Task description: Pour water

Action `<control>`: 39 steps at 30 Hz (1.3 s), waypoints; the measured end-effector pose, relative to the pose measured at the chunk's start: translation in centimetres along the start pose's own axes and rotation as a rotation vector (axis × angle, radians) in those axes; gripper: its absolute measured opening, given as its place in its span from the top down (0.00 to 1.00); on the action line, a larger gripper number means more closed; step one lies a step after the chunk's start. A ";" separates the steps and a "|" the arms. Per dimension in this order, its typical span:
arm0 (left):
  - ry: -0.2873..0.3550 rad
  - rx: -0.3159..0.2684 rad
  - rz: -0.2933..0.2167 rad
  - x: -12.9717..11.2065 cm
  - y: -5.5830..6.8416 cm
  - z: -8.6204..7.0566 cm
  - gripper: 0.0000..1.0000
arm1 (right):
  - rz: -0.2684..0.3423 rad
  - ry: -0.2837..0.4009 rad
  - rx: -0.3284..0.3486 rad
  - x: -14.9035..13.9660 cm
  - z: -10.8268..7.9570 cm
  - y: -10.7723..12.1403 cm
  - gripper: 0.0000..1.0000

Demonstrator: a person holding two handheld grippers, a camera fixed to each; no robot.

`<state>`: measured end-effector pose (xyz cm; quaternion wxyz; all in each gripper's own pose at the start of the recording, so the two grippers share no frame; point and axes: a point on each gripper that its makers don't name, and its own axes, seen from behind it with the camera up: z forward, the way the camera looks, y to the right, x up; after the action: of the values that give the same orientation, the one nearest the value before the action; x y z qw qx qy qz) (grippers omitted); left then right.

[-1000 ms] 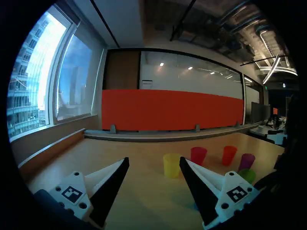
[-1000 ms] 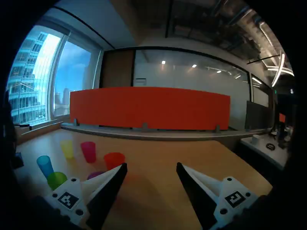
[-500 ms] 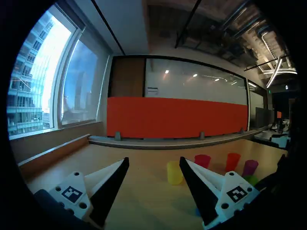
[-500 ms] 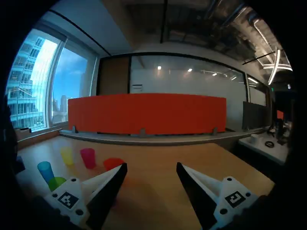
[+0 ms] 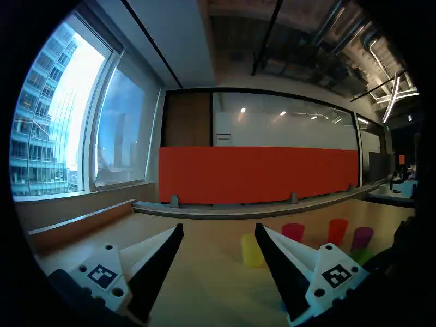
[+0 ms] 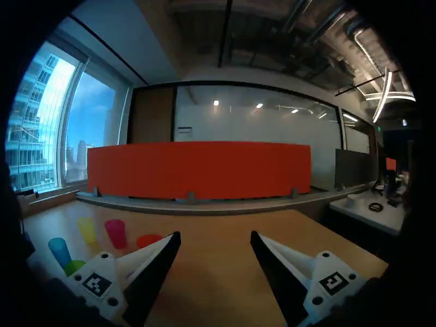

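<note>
Pale wooden counter (image 5: 207,289) runs out to an orange partition (image 5: 256,174) below a glass wall, with tall windows (image 5: 54,136) off the left finger's side. Over it hangs the left gripper (image 5: 218,240), its fingers (image 5: 158,261) spread wide with nothing between them. Just inside the right fingertip and a little beyond it, a yellow cup (image 5: 250,249) stands upright. Farther out, past that same finger, a pink cup (image 5: 293,231), an orange cup (image 5: 338,231) and a purple cup (image 5: 362,237) stand in a loose row, and a green cup (image 5: 361,255) peeks out in front of the purple one, against the finger's outer edge.

From the right gripper view, the right gripper (image 6: 215,240) is also spread and empty. All its cups lie to the left finger's side: the orange cup (image 6: 148,240) just beyond the fingertip and partly hidden by it, then the pink (image 6: 115,233) and yellow (image 6: 86,229) ones farther outward, with a blue cup (image 6: 59,252) and the green cup (image 6: 73,267) nearest, beside the finger's marker block. Whether any cup holds water cannot be told
</note>
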<state>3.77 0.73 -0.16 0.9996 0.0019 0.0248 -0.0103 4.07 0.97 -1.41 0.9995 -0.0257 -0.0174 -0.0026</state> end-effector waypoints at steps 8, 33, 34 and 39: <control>-0.002 0.010 -0.005 -1.5 0.2 0.3 0.02 | -0.008 0.005 -0.011 0.7 0.2 -0.1 0.01; -0.047 0.016 -0.025 -5.0 -1.0 0.0 0.03 | -0.029 -0.003 -0.028 1.1 0.4 -0.5 0.01; -0.048 0.016 -0.025 -5.1 -1.0 0.0 0.03 | -0.029 -0.002 -0.029 1.2 0.4 -0.5 0.01; -0.053 0.015 -0.025 -5.4 -1.1 0.1 0.03 | -0.034 0.000 -0.030 1.4 0.4 -0.6 0.01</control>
<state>-1.62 -0.21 0.19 0.9997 0.0089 -0.0017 -0.0230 5.43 0.41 -0.92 0.9988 -0.0402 -0.0177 -0.0197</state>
